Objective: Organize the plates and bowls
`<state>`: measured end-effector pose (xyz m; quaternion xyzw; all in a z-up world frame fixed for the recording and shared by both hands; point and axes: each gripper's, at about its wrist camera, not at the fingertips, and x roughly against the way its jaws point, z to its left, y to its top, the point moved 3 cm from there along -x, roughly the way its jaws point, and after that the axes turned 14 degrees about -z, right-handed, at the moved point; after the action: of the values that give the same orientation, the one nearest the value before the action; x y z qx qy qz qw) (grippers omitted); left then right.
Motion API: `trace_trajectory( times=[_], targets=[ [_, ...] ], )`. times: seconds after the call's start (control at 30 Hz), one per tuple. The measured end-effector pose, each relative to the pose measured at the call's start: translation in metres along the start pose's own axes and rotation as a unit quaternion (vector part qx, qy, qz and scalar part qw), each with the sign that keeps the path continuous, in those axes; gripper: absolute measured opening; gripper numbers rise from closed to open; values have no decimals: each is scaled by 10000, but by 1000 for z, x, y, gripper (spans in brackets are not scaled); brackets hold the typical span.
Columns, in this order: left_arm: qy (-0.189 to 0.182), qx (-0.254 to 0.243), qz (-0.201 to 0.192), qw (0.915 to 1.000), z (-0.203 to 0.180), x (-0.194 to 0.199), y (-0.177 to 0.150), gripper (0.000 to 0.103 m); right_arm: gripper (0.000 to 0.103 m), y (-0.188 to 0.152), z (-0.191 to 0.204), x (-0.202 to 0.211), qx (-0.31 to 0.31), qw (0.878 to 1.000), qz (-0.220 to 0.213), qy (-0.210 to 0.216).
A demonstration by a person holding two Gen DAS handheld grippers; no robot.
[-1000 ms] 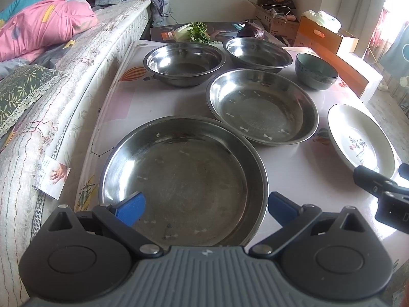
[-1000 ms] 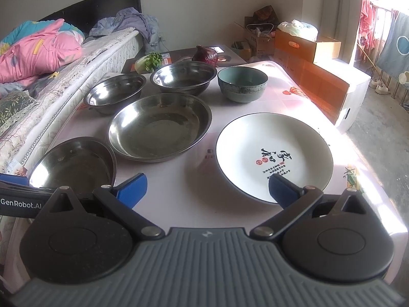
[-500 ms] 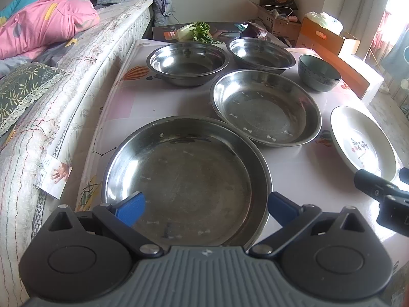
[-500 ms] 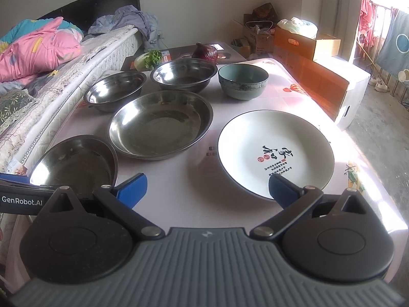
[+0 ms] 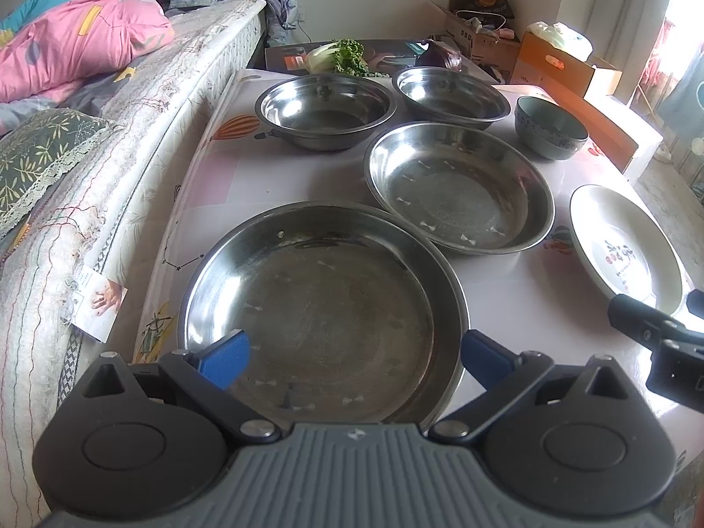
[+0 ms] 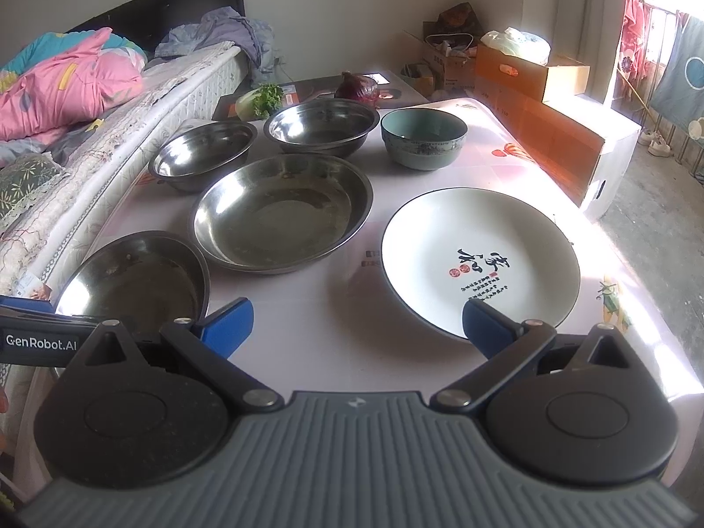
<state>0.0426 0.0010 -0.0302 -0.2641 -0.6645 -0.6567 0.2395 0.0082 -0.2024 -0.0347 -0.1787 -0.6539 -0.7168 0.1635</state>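
Observation:
A large steel plate (image 5: 325,308) lies nearest, with my open left gripper (image 5: 354,354) over its near rim, holding nothing. Behind it sit a deeper steel dish (image 5: 457,187), two steel bowls (image 5: 325,108) (image 5: 451,94) and a green ceramic bowl (image 5: 550,125). A white plate with red and black writing (image 6: 479,259) lies on the right. My right gripper (image 6: 356,328) stands open and empty above the table, its right finger at that plate's near rim. In the right wrist view, the steel plate (image 6: 132,281) and dish (image 6: 281,211) are on the left.
A bed with a pink quilt (image 5: 75,44) runs along the table's left side. Greens (image 6: 264,99) and a purple cabbage (image 6: 358,86) lie beyond the bowls. Cardboard boxes (image 6: 550,110) stand close on the right. The table (image 6: 317,321) is bare between the steel plate and white plate.
Both views have shifted slightly, as if both grippers drew back or rose a little. No dish has moved and both grippers stay open.

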Motion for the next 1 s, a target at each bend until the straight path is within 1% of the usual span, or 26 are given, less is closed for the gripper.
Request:
trace_trajectory(
  times=[1.0],
  targets=[
    [35,-11,0,10000,3,2,1,103,102,-1,-2,0,35,10000,13,-28]
  ],
)
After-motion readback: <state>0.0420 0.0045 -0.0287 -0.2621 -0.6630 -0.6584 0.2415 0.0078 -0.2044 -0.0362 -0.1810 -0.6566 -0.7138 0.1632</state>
